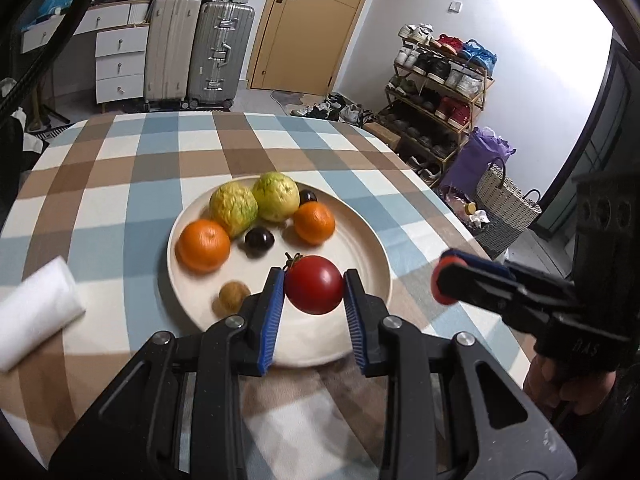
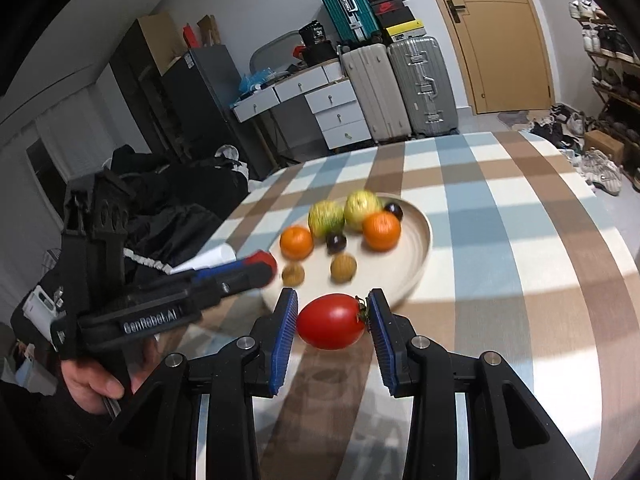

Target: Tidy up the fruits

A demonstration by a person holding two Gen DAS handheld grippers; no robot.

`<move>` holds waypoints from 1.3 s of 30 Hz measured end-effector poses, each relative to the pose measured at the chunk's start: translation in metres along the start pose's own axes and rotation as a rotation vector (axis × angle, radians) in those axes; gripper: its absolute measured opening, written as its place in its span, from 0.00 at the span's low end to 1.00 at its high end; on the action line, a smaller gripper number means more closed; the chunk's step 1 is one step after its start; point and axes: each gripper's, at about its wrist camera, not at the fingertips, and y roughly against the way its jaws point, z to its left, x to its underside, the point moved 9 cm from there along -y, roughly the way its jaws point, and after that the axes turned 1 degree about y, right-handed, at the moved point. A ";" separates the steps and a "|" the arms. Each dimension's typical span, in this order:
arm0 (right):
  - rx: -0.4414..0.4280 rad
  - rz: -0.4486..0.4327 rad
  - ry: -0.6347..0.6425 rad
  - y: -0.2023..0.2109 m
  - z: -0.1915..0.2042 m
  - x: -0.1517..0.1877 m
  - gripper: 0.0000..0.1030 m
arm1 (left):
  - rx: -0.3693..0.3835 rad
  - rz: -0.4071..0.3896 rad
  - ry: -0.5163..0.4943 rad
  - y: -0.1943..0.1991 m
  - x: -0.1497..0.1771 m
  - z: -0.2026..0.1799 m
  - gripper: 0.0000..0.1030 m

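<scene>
Both claws clamp tomatoes, left claw and right claw; lower each gently onto bare plate, clear of the oranges.

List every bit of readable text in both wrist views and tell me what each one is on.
"GenRobot.AI" on the side of the left tool, seen from the right wrist.
"36" on a black box atop the drawers; the smaller print there is blurred.
Markings on the right tool body in the left wrist view: too blurred to read.
Shoebox logo and suitcase badges: too small to read.
</scene>
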 end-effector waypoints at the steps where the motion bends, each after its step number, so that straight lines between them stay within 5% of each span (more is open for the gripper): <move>1: -0.006 0.001 0.002 -0.003 0.000 -0.005 0.36 | 0.000 0.002 0.006 -0.005 -0.004 0.002 0.26; 11: -0.057 0.014 0.021 -0.053 -0.011 -0.060 0.35 | -0.029 0.008 0.052 -0.040 -0.021 0.030 0.26; 21: -0.067 0.026 -0.010 -0.074 -0.025 -0.062 0.33 | -0.047 0.039 0.069 -0.063 -0.017 0.045 0.26; 25: -0.038 0.033 -0.030 -0.072 -0.034 -0.056 0.33 | -0.061 0.051 0.078 -0.064 -0.016 0.047 0.47; 32: 0.000 0.030 -0.068 -0.055 -0.042 -0.042 0.40 | -0.087 0.027 0.047 -0.038 -0.009 0.033 0.54; 39: 0.029 -0.041 -0.070 -0.012 -0.029 -0.037 0.62 | -0.137 -0.051 0.017 0.013 -0.008 0.013 0.69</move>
